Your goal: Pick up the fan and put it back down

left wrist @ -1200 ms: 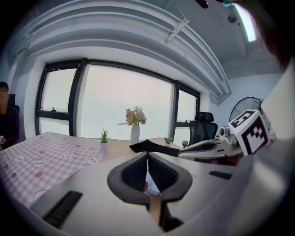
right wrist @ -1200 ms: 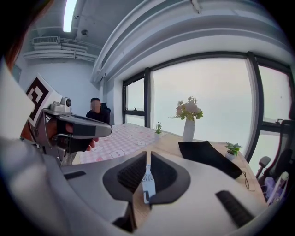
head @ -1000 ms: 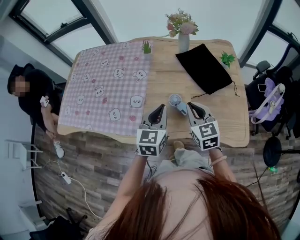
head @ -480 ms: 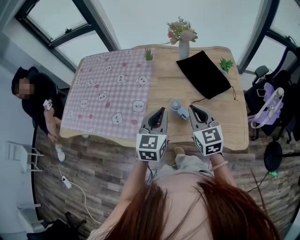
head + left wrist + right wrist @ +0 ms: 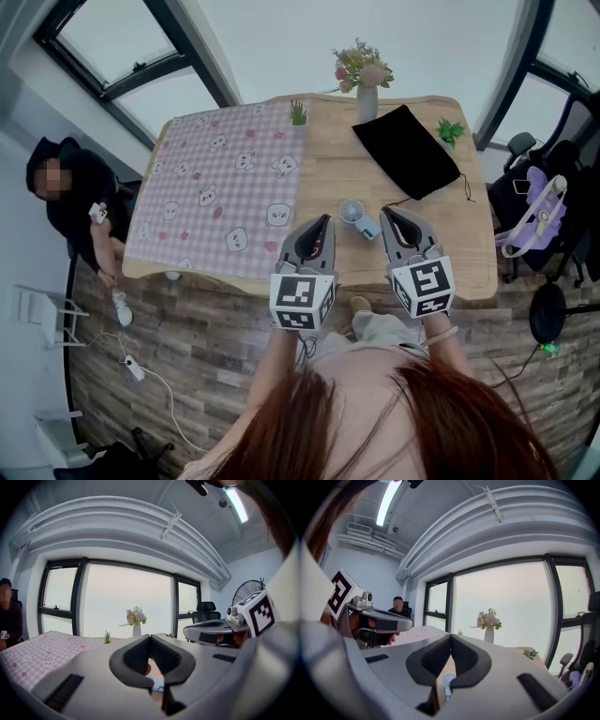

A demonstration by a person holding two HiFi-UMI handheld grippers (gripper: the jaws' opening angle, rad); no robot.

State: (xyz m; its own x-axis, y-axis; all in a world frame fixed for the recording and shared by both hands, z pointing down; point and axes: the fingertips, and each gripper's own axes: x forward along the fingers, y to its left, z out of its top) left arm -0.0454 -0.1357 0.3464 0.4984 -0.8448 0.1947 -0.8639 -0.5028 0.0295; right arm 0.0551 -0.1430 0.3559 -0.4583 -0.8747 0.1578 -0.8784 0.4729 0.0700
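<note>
A small white and pale-blue hand fan (image 5: 353, 215) lies on the wooden table (image 5: 441, 234) near its front edge. My left gripper (image 5: 325, 221) hovers just left of the fan and my right gripper (image 5: 384, 212) just right of it. Both are shut with nothing between the pads, and neither touches the fan. In the left gripper view the jaws (image 5: 150, 637) meet, and a sliver of the fan (image 5: 157, 684) shows below them. In the right gripper view the shut jaws (image 5: 450, 637) frame the fan (image 5: 448, 680) lower down on the table.
A pink checked cloth with bear prints (image 5: 225, 187) covers the table's left half. A black pouch (image 5: 408, 150), a vase of flowers (image 5: 366, 89) and two little green plants (image 5: 297, 113) (image 5: 451, 131) stand toward the back. A person (image 5: 70, 197) sits at the left; a chair with a bag (image 5: 534, 216) is at the right.
Both grippers have risen away from the table, staying shut and side by side. The fan has stayed lying where it was.
</note>
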